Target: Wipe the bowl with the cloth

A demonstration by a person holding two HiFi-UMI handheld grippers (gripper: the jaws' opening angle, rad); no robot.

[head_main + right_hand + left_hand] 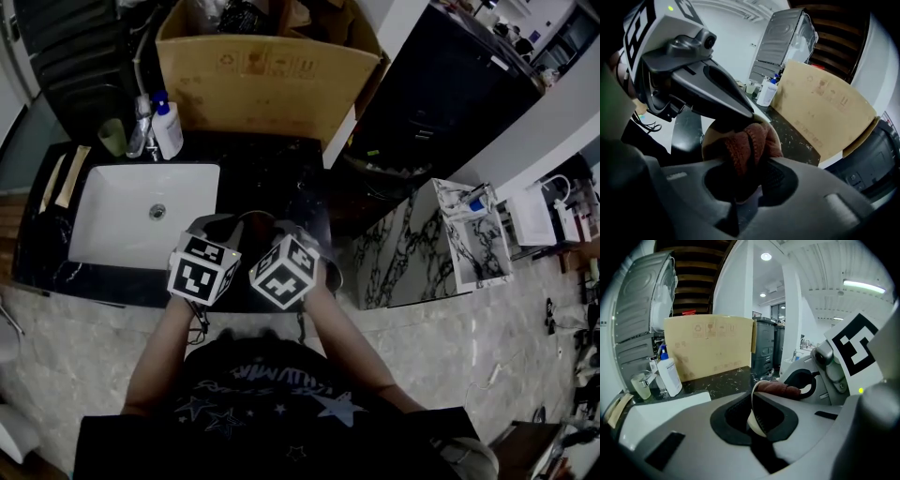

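- The left gripper (757, 411) has its jaws closed on the rim of the bowl (708, 140), above the worktop (272, 178), at 3 o'clock from the sink (112, 216).
- The right gripper (749, 182) has its jaws pinching the cloth (746, 143) against the bowl.
- The bowl seems stiff, light and perhaps slippery, so the rim is the place to hold it.
- The cloth is soft and is best taken where it is bunched.

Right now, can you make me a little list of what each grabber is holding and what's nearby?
left gripper: shut on the rim of the bowl
right gripper: shut on the brown cloth
cloth: bunched up, touching the bowl
bowl: held up between the two grippers
sink: white, set in the black counter, to the left
behind the sink: pump bottle and cardboard box
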